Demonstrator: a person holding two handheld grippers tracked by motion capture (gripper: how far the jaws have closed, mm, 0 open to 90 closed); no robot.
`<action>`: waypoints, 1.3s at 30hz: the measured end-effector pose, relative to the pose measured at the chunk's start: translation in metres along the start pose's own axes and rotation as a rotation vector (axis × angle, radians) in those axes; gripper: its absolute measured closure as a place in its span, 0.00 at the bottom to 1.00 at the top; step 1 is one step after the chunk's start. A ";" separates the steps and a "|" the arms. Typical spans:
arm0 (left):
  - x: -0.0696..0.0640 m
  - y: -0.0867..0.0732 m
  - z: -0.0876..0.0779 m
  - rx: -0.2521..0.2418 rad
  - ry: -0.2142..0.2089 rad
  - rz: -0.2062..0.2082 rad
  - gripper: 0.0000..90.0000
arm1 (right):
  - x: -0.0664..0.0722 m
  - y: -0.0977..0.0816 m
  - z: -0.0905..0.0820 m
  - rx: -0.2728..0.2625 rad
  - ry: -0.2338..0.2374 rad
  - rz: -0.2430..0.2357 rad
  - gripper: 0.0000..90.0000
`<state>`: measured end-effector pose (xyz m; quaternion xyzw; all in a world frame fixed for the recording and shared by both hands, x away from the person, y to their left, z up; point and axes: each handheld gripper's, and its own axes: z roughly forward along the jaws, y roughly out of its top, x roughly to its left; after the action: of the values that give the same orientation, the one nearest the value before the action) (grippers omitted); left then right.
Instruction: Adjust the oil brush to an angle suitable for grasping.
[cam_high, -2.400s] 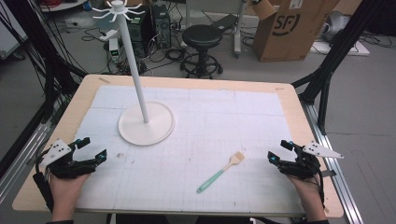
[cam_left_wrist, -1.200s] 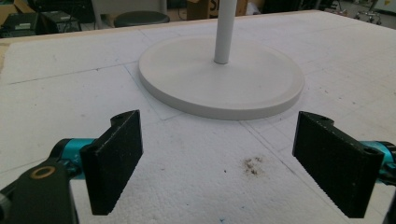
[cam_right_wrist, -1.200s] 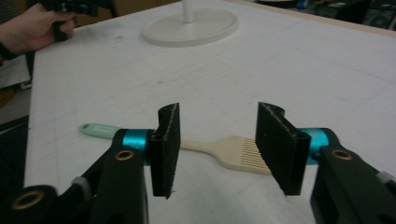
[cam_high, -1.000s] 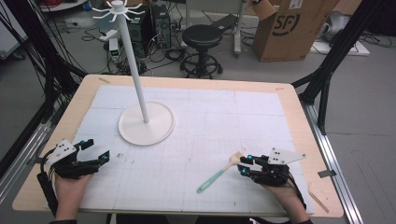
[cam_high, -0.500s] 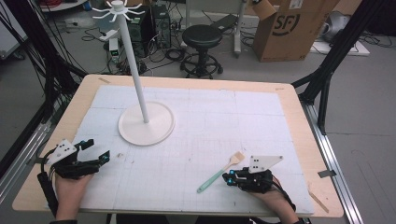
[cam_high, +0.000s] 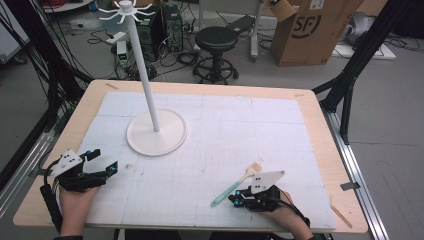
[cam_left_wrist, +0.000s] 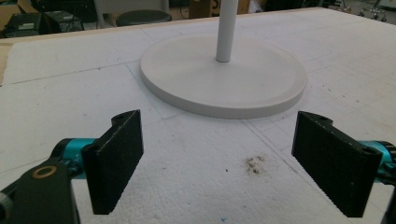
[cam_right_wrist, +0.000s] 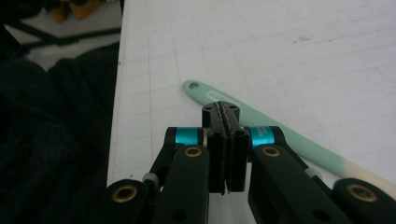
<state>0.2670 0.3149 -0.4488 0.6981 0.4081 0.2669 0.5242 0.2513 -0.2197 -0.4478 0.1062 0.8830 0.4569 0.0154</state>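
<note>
— So, where do your jaws stand?

— My right gripper (cam_right_wrist: 226, 149) has just been closing and its jaws are now pressed flat together with nothing between them. It hangs low over the near right part of the white foam surface (cam_high: 225, 130), just above the mint-green spatula (cam_right_wrist: 261, 126).

— Touching it?

— From the right gripper view the clenched tips sit over the handle, near the end with the hanging hole; whether they rest on it I cannot tell. In the high view the spatula (cam_high: 235, 186) lies flat and slanted, pale head up and to the right, handle tip down-left, right beside my right gripper (cam_high: 239, 196).

— And the left?

— My left gripper (cam_left_wrist: 219, 163) is released, jaws spread wide, low over the near left of the surface. It faces the round white base of the hook stand (cam_left_wrist: 224, 79), a little apart from it.
</note>
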 end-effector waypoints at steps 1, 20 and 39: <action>0.000 0.000 0.000 0.000 0.000 0.000 0.19 | 0.002 0.001 0.003 0.019 0.003 0.000 1.00; 0.000 0.000 0.001 0.004 0.004 -0.003 0.19 | -0.009 0.022 0.029 0.088 -0.060 -0.009 1.00; 0.000 0.000 0.001 0.007 0.004 0.004 0.19 | -0.041 0.040 0.045 0.118 -0.184 0.093 1.00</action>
<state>0.2677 0.3144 -0.4488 0.7002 0.4087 0.2677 0.5206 0.3040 -0.1695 -0.4443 0.1892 0.8973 0.3928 0.0692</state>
